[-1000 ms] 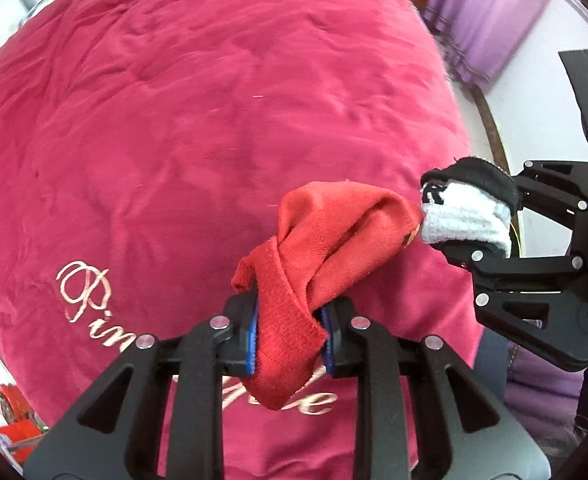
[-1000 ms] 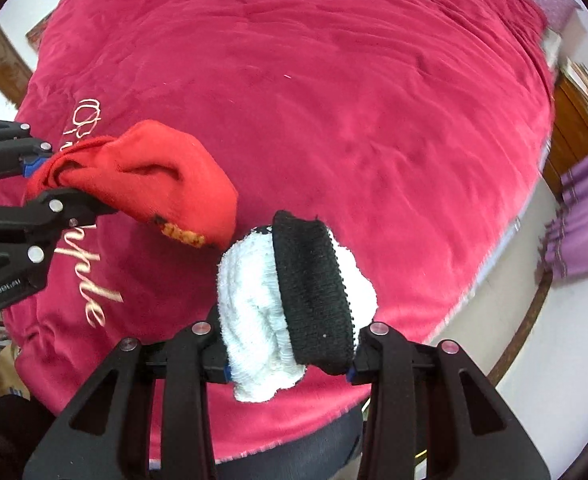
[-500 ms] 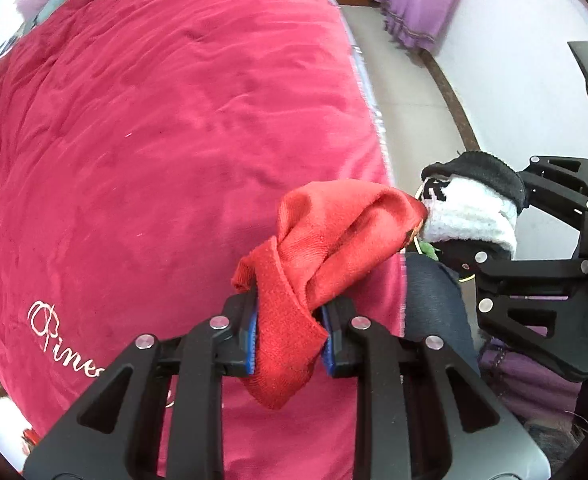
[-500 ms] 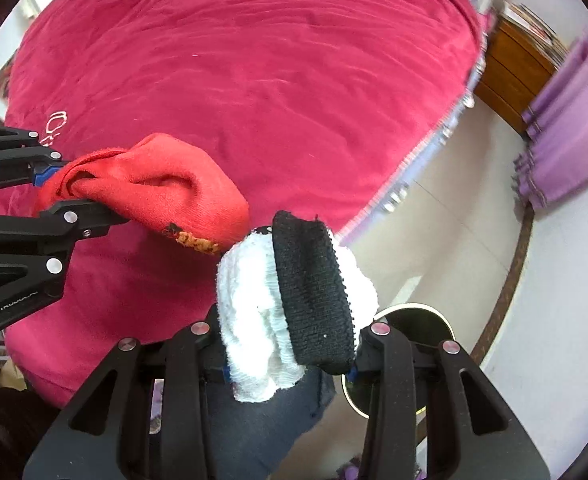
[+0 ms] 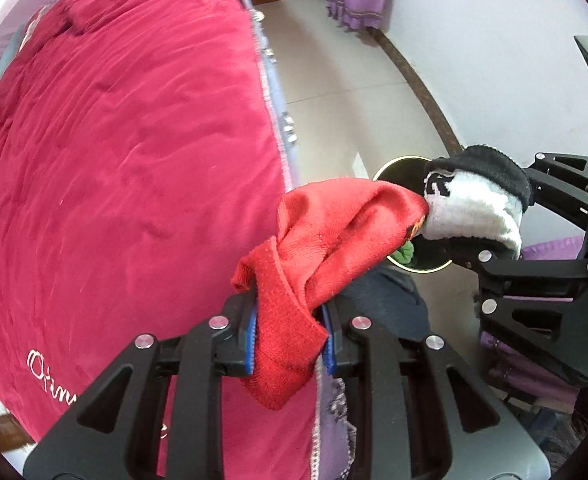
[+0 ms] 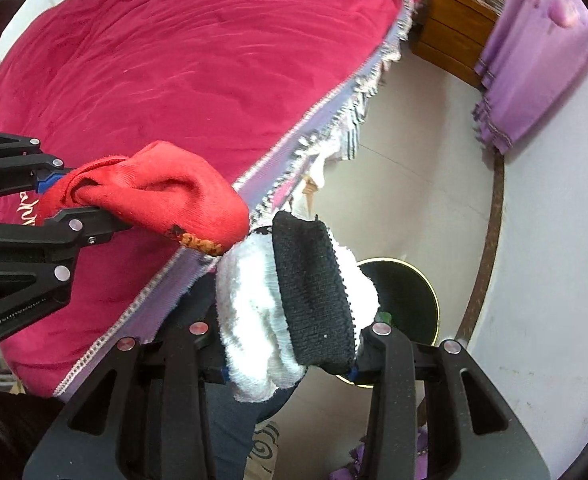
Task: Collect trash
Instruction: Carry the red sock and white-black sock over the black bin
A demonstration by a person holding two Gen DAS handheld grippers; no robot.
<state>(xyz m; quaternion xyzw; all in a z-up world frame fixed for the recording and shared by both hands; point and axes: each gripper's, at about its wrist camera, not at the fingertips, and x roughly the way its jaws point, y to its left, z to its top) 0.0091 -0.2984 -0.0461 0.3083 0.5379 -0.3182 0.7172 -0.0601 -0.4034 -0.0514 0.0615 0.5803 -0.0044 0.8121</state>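
Observation:
My left gripper is shut on a red sock, held in the air past the bed's edge; the sock also shows in the right wrist view. My right gripper is shut on a white sock with a black cuff, which also shows in the left wrist view. The two socks almost touch. Below them on the floor stands a round black bin with a gold rim, partly hidden behind the socks, with something green inside.
A bed with a crimson blanket and a fringed purple edge fills the left. Beige tiled floor, a white wall, purple curtains and a wooden cabinet lie beyond. A person's dark trouser leg is below.
Both grippers have swung right, off the bed and over the floor, still holding their socks. The bin has come into view beneath them.

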